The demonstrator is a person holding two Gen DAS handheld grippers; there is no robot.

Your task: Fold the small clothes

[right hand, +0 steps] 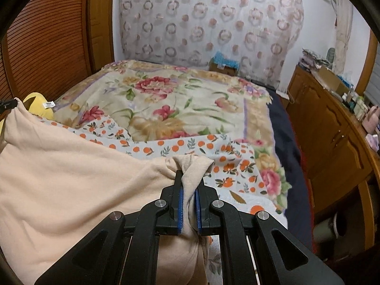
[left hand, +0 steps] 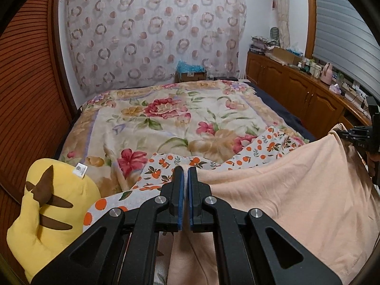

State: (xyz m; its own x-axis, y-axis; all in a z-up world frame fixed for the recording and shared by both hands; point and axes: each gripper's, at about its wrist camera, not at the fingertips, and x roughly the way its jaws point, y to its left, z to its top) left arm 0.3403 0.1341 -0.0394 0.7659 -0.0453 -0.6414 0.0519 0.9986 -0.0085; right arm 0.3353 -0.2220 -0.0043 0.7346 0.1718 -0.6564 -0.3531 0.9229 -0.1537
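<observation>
A peach-coloured garment hangs stretched between my two grippers above the near end of the bed. My left gripper is shut on one corner, with a thin edge of the cloth pinched between its blue pads. My right gripper is shut on the other corner of the peach garment, and a bunched fold sticks out past its fingertips. In the left wrist view the right gripper shows at the far right edge. Most of the garment's lower part is hidden below the gripper bodies.
An orange-print white cloth lies under the garment on the floral blanket that covers the bed. A yellow plush toy sits at the bed's left. Wooden cabinets with clutter line the right; a louvred wooden panel stands left.
</observation>
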